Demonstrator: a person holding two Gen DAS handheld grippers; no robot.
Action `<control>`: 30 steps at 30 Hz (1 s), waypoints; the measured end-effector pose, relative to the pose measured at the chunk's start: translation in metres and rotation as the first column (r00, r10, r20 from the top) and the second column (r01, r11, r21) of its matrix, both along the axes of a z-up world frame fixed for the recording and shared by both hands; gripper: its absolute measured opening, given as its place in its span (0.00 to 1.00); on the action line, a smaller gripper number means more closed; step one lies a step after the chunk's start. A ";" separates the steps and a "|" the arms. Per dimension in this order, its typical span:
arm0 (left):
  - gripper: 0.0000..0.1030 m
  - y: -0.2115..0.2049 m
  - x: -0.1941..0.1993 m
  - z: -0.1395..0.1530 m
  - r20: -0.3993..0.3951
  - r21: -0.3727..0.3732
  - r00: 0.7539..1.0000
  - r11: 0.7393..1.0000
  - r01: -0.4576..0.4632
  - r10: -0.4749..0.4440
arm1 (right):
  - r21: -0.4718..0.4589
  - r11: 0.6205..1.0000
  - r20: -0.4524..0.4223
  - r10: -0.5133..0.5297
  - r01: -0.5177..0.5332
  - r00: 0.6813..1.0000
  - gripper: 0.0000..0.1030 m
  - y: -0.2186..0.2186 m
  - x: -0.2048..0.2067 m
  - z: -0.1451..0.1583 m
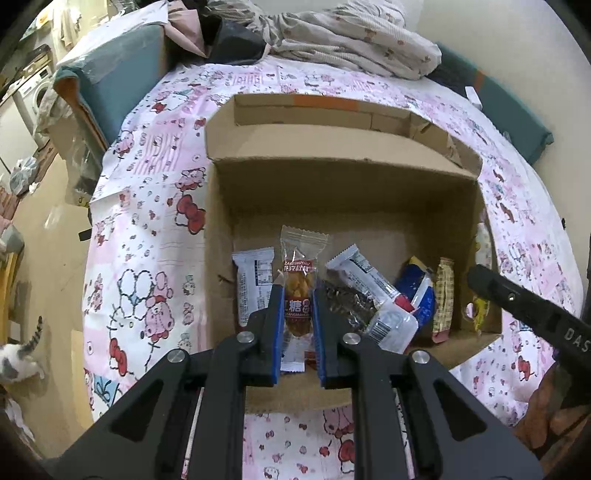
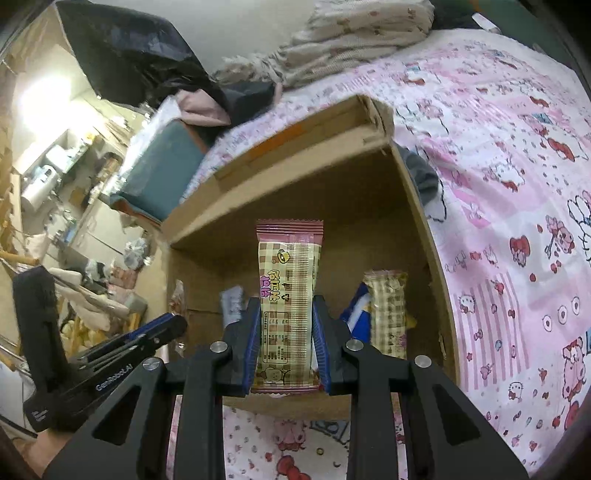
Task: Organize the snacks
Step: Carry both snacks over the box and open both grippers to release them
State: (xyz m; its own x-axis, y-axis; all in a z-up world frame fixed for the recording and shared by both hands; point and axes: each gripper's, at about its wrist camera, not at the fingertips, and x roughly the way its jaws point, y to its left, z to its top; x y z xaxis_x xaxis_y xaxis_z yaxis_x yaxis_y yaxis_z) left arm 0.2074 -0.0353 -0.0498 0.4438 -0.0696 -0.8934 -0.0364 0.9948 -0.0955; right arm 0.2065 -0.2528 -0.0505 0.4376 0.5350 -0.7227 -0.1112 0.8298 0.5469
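My left gripper (image 1: 297, 291) is shut on a clear-wrapped brown sugar snack (image 1: 300, 284), held upright over the open cardboard box (image 1: 332, 184). My right gripper (image 2: 284, 306) is shut on a beige checked snack bar with pink ends (image 2: 288, 295), also above the box (image 2: 295, 192). On the box floor lie a white-and-blue packet (image 1: 253, 284), a dark seaweed-like packet (image 1: 343, 302), a white packet (image 1: 373, 291), a blue packet (image 1: 417, 288) and a checked bar (image 1: 445, 299). That checked bar (image 2: 386, 314) also stands to the right in the right wrist view.
The box sits on a pink cartoon-print sheet (image 1: 147, 258) over a bed. A crumpled blanket (image 1: 351, 33) and dark clothes (image 1: 236, 37) lie beyond it. A teal cushion (image 1: 110, 77) is at the left edge. A cat (image 1: 22, 358) stands on the floor at the left.
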 end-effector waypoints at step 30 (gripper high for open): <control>0.78 0.022 -0.039 0.044 0.187 0.007 0.982 0.999 -0.040 0.038 | 0.035 0.998 0.133 -0.053 0.049 0.990 0.94 -0.013 -0.039 0.037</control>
